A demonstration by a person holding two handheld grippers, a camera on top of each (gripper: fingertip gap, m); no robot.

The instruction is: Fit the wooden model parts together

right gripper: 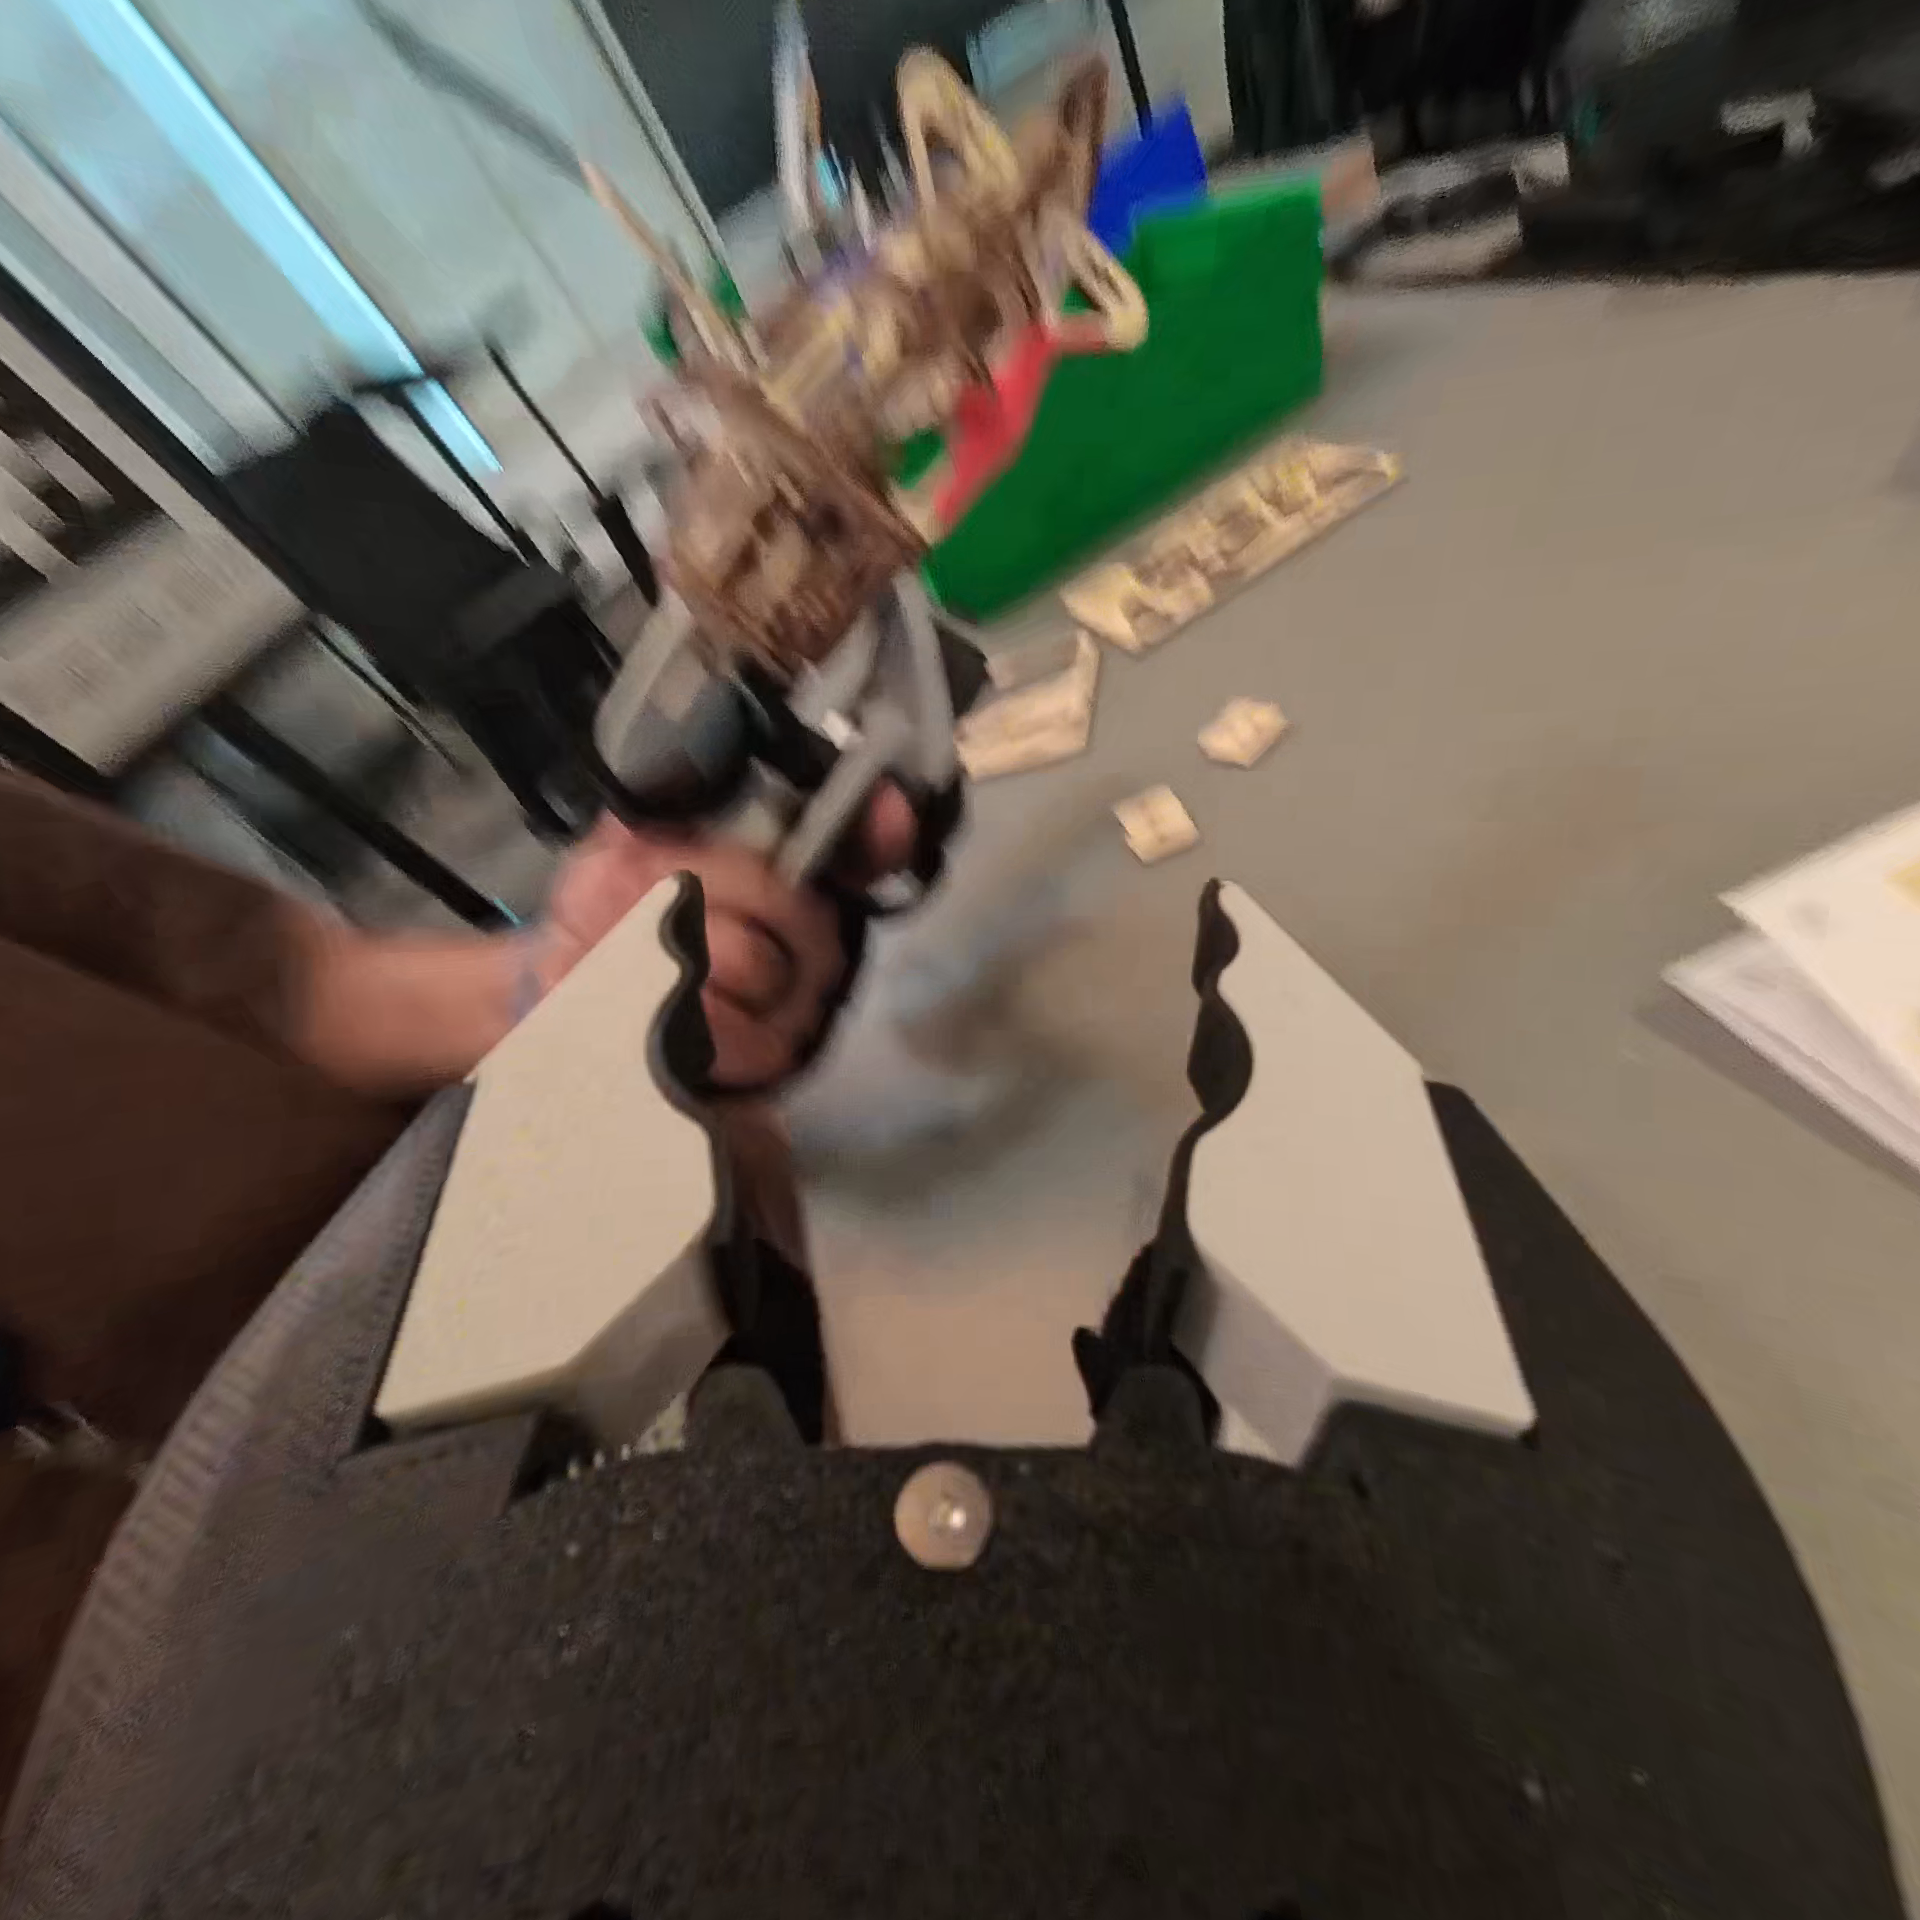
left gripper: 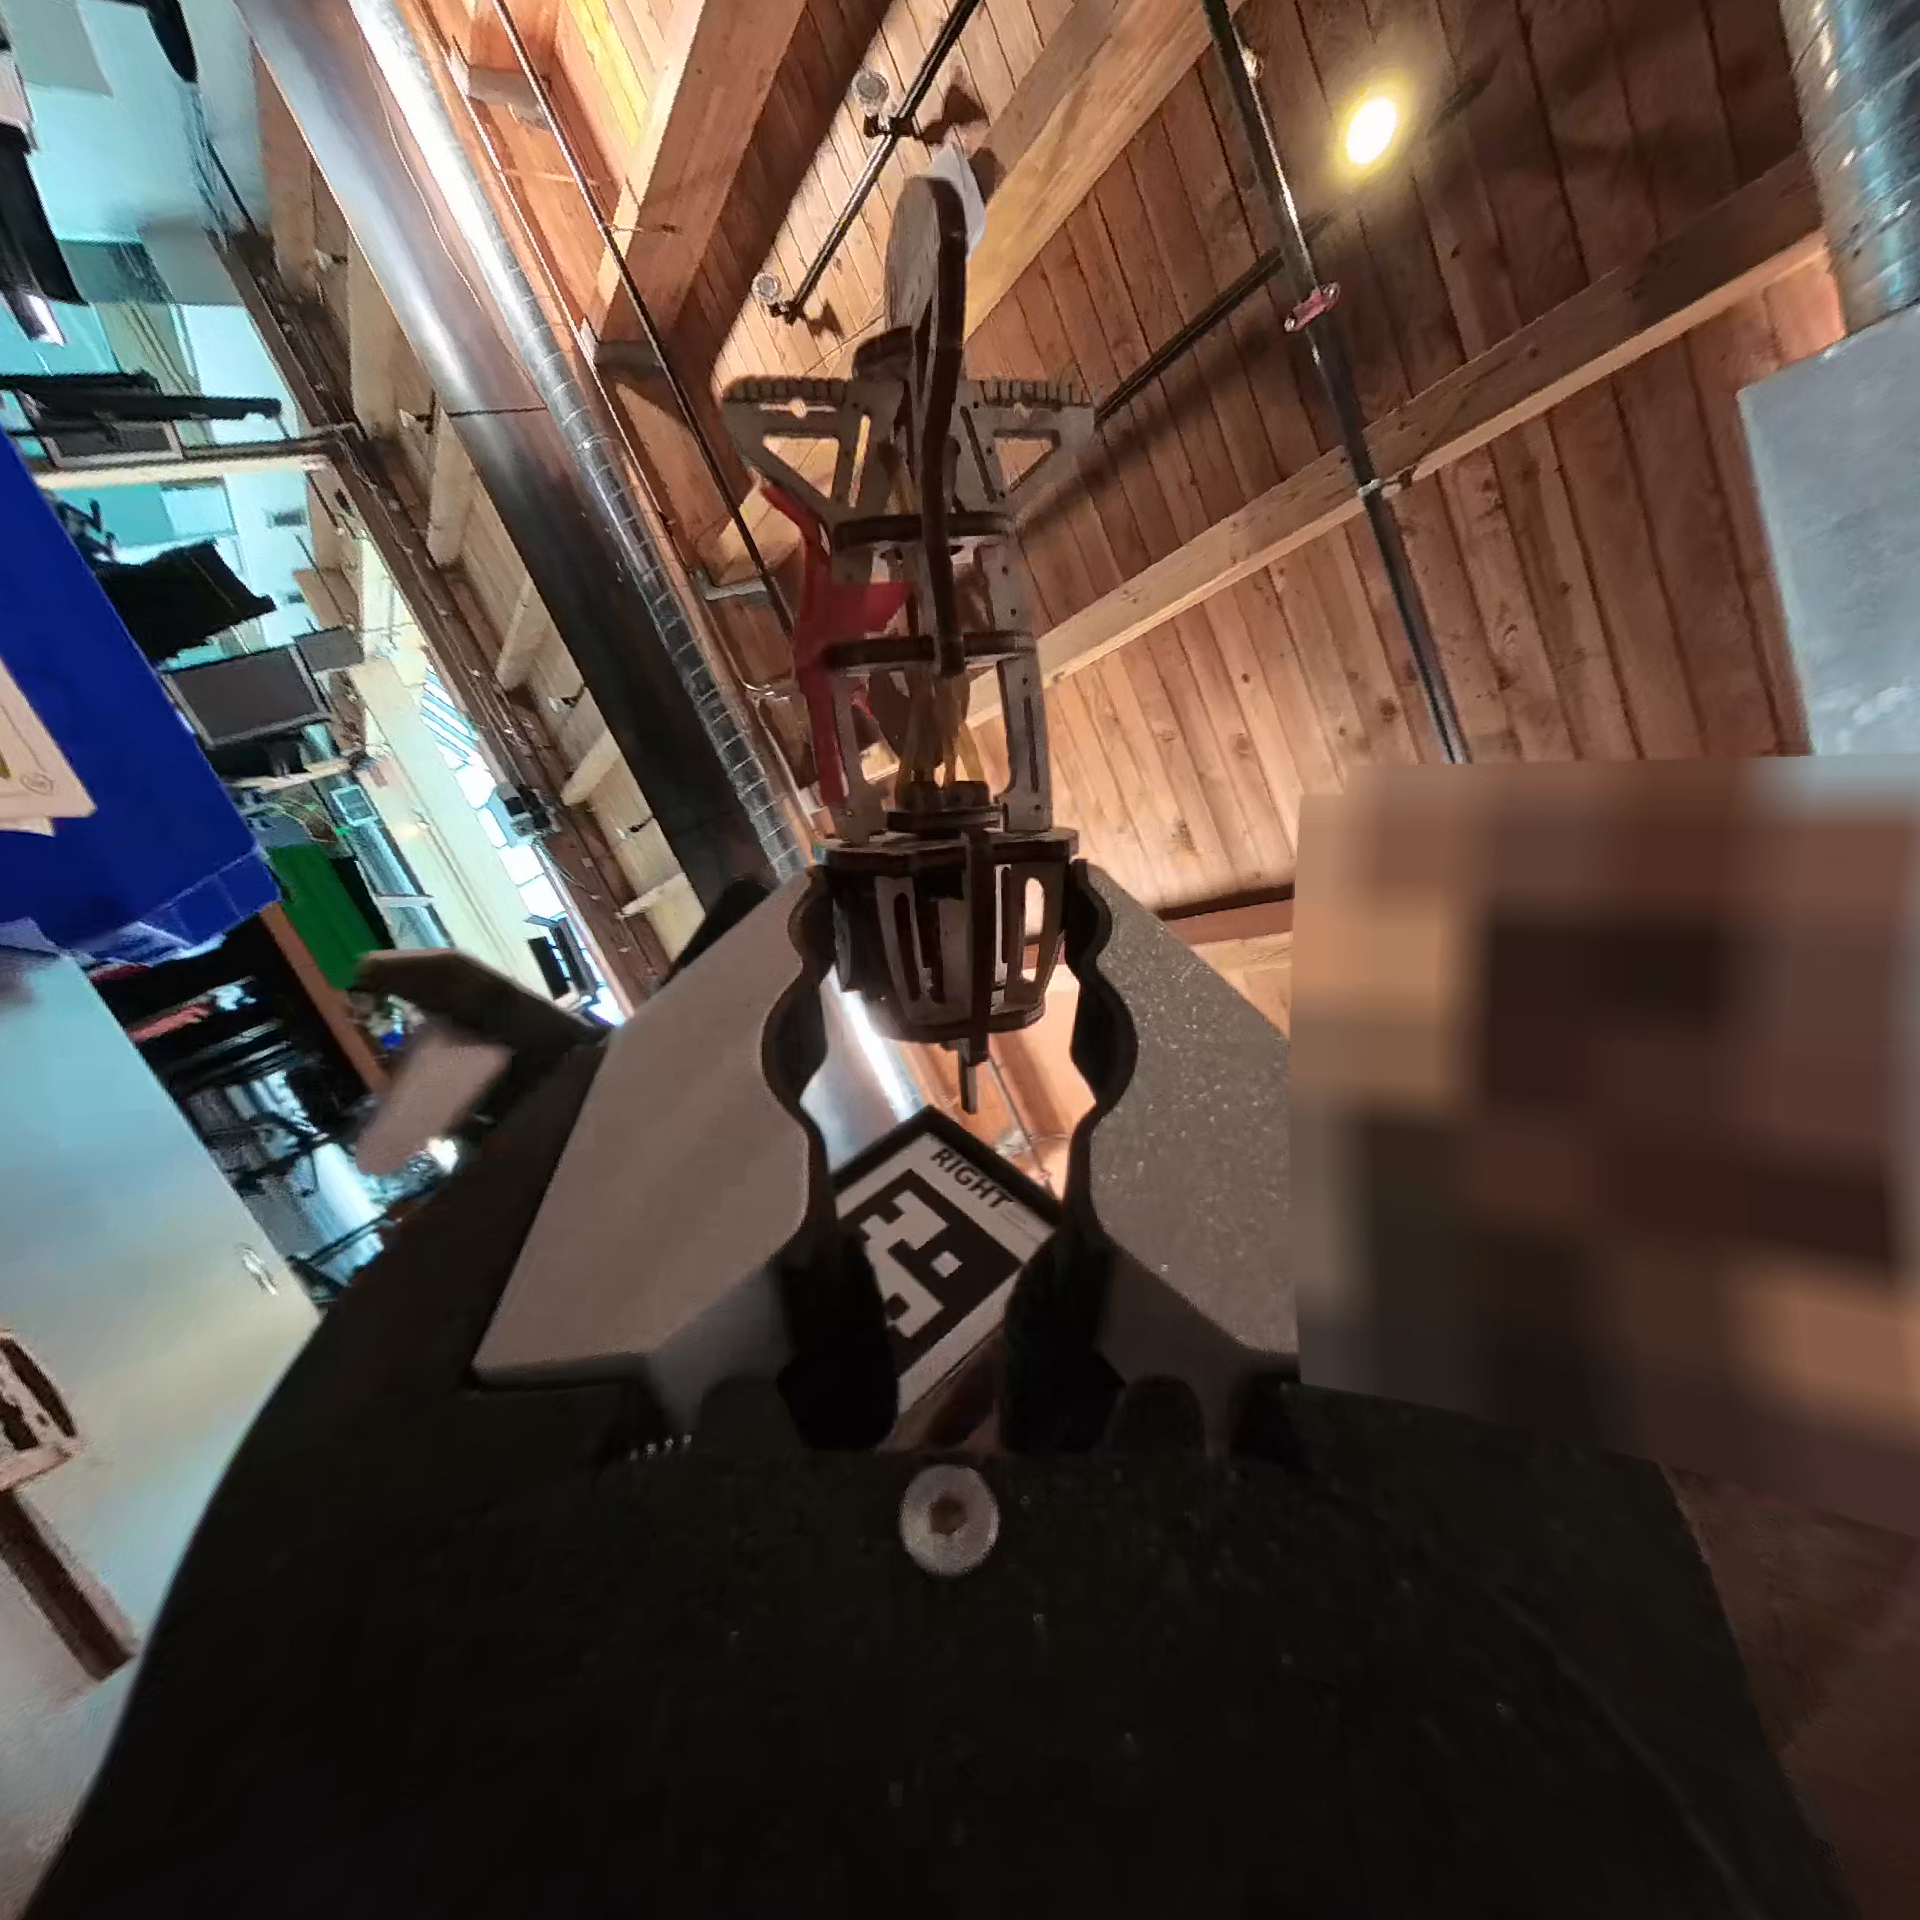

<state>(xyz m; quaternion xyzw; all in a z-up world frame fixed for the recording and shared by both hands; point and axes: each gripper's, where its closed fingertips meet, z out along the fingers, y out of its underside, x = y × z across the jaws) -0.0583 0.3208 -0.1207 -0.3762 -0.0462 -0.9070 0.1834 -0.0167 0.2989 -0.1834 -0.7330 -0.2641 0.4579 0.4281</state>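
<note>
While right tongs (right gripper: 945,914) gape, left tongs (left gripper: 940,935) clamp model (left gripper: 914,623).

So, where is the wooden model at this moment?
The wooden model is held up in the air by its round base between the jaws of the left gripper; in the right wrist view it appears left of the green box.

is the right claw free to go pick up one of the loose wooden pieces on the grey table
Probably yes. The right claw is open and empty, and the loose wooden pieces lie on bare table ahead. The left claw holds the wooden model up, off to the side.
</note>
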